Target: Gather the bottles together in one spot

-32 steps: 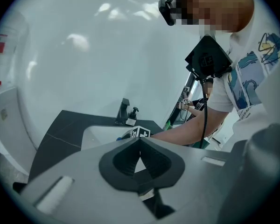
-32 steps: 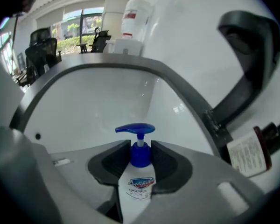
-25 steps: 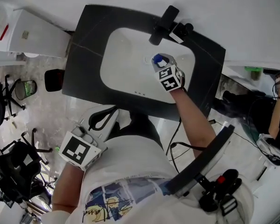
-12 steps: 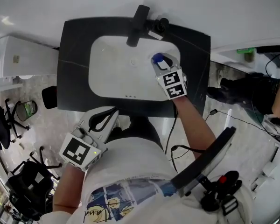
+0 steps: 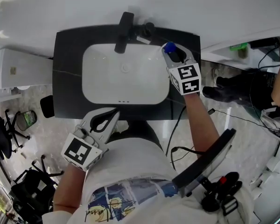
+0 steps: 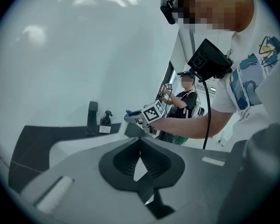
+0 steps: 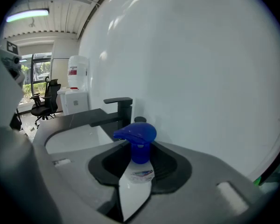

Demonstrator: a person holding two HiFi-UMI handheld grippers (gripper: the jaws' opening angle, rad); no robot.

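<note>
A white bottle with a blue pump top sits between the jaws of my right gripper, which is shut on it. In the head view this gripper holds the bottle over the back right of the black counter, right of the black faucet. A small black pump bottle stands by the faucet base. It also shows in the left gripper view, black pump bottle. My left gripper hangs low in front of the counter, near my body, shut and empty.
The white basin fills the middle of the counter. A white water dispenser stands to the left of the sink. Office chairs are on the floor at left. Another person with grippers stands to the right.
My right gripper has carried the blue-topped bottle from over the basin to the back right of the counter, near the faucet. The left gripper has stayed put.
</note>
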